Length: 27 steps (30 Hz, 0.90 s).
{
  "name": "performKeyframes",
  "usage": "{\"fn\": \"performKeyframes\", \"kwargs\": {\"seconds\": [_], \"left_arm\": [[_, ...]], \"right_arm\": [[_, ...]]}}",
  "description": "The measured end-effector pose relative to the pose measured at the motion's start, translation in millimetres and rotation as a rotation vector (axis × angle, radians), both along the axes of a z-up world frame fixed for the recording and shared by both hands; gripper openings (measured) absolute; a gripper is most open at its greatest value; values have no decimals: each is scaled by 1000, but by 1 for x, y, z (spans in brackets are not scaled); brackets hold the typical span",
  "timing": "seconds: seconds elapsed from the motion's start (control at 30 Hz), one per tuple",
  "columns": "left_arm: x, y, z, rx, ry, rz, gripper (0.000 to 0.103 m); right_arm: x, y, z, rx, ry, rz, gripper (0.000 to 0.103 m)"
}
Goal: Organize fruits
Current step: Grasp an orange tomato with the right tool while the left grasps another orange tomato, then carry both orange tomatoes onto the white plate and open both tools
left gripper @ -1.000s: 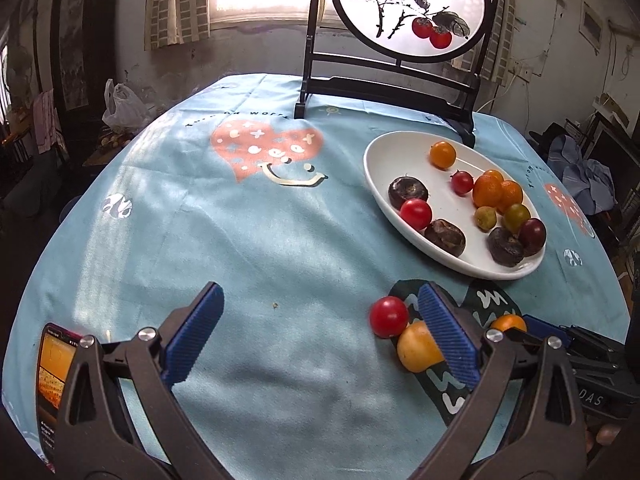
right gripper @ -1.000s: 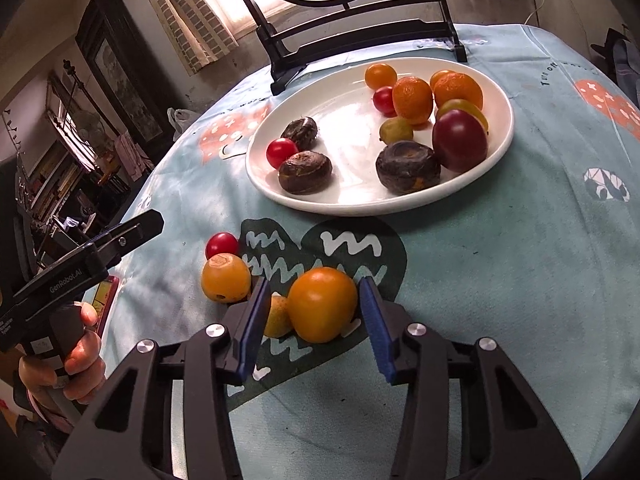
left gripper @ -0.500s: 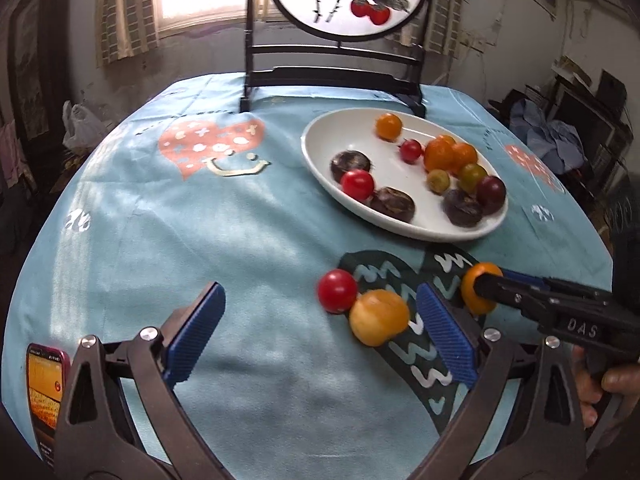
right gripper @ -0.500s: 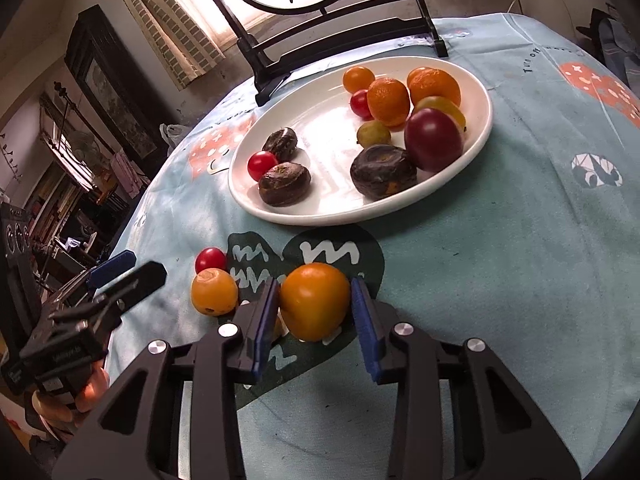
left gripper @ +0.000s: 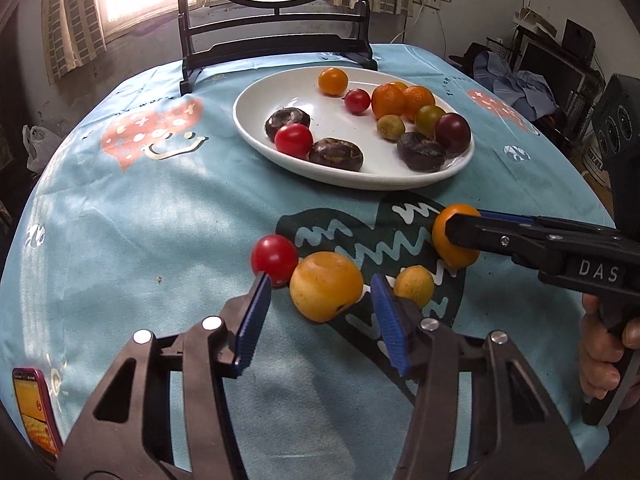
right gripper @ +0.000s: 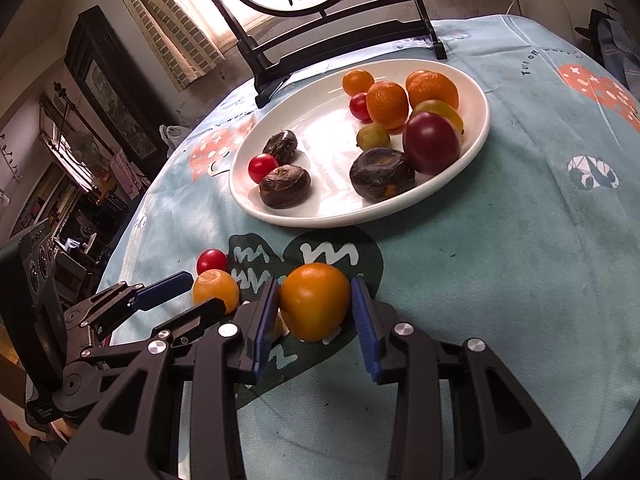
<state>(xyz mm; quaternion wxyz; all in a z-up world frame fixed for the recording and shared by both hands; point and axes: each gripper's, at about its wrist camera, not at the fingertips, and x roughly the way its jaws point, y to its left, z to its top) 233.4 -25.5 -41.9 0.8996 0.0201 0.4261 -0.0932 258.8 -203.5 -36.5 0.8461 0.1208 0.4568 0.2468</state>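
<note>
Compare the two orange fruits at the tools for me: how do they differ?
The yellow-orange fruit is paler, with a dimpled, blemished top; the deep orange fruit is smooth and glossy. The left tool has just been closing around the paler one, pads not yet pressing it; the right tool clamps the deeper one. Both are round and sit off the plate.

Between the left gripper's [left gripper: 318, 312] ribbed blue pads sits a yellow-orange fruit [left gripper: 326, 291], smooth and faintly matt, with a rough dark scar. The right gripper [right gripper: 314, 320] holds a glossy, smooth orange tomato [right gripper: 314, 300] between like pads. Both grippers' arms look like matt black plastic with shiny metal rivets. Beyond the fingers, a glazed white plate [left gripper: 256, 136] gleams on a soft, matt cloth tablecloth [left gripper: 120, 220].
</note>
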Motion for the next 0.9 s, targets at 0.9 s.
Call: {"fn": "performKeyframes", "kwargs": {"seconds": [0.9], "left_arm": [[-1,-12,-5,81,-27,-23,40]], "right_arm": [[-2,3,4,-5,-31,11,38]]}}
